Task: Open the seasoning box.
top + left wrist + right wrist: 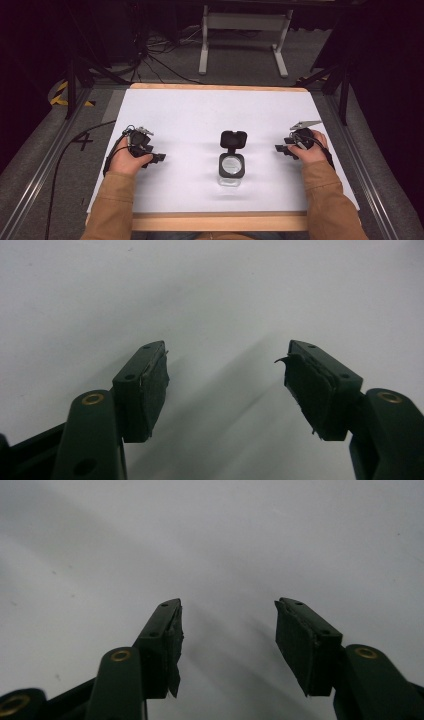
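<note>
Flanking the flip-lid jar (231,167), left tool (159,158) and right tool (280,149) gape, holding nothing.

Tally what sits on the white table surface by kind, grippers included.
Clear container with black flip lid open: 1
Hand-held grippers: 2, the left gripper and the right gripper, both open with nothing between the jaws
Total: 3

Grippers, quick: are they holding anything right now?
Left gripper: open, holding nothing.
Right gripper: open, holding nothing.
</note>
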